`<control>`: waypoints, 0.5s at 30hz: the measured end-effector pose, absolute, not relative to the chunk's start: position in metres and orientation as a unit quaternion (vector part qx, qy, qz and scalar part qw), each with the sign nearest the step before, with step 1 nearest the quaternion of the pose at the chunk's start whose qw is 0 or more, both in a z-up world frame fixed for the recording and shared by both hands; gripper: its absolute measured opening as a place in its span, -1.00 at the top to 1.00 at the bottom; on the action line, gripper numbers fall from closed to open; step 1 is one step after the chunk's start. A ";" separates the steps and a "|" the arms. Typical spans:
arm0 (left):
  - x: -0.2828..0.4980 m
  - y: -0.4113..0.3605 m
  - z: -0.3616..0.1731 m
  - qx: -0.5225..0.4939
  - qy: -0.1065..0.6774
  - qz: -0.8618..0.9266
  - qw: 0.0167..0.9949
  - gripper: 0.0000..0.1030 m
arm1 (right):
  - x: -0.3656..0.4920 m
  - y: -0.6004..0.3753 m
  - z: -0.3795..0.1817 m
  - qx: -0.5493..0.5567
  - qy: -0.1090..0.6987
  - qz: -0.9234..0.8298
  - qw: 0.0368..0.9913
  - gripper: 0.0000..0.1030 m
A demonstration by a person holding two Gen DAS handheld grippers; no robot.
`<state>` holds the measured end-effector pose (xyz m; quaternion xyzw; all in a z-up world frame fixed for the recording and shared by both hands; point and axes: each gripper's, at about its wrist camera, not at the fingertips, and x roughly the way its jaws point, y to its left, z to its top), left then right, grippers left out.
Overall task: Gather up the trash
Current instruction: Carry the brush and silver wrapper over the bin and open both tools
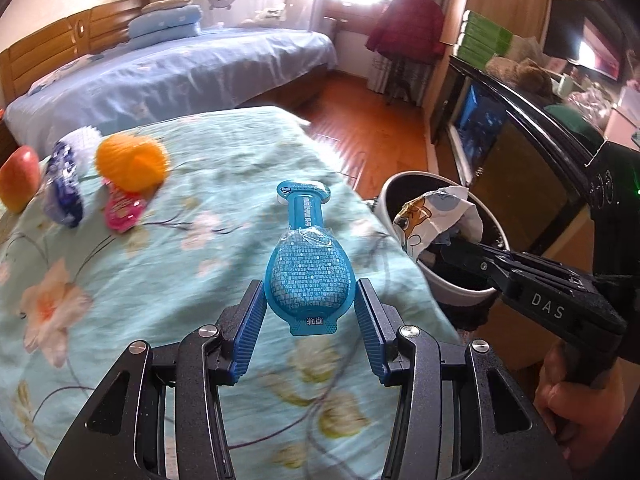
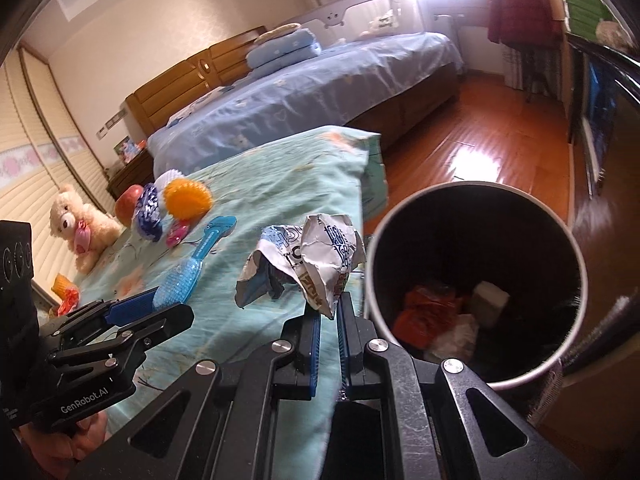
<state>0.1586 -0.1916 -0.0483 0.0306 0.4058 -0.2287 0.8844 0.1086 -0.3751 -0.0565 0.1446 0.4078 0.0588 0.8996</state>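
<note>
My left gripper [image 1: 310, 294] is shut on a blue bottle-shaped plastic pack [image 1: 308, 256], held above the floral bedspread; it also shows in the right wrist view [image 2: 188, 268]. My right gripper [image 2: 329, 304] is shut on a crumpled white printed wrapper [image 2: 316, 260], held just left of the round trash bin [image 2: 376, 264]. In the left wrist view the wrapper [image 1: 434, 216] hangs over the bin's rim [image 1: 384, 200]. The bin holds orange and white trash [image 2: 432, 312].
On the bedspread [image 1: 160, 280] lie an orange spiky ball [image 1: 130, 164], a pink packet [image 1: 122, 210], a blue-white wrapper [image 1: 64, 184] and an apple [image 1: 18, 178]. A teddy bear [image 2: 80, 228] sits at the left. A dark cabinet [image 1: 520, 148] stands right of the bin.
</note>
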 end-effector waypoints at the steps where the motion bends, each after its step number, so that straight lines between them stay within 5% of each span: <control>1: 0.158 -0.196 -0.048 0.032 0.406 -0.232 0.883 0.13 | 0.107 -0.379 -0.056 0.148 0.406 0.055 0.900 0.85; 15: 0.158 -0.250 -0.047 0.067 0.406 -0.274 0.869 0.13 | 0.089 -0.433 -0.064 0.164 0.402 -0.009 0.901 0.85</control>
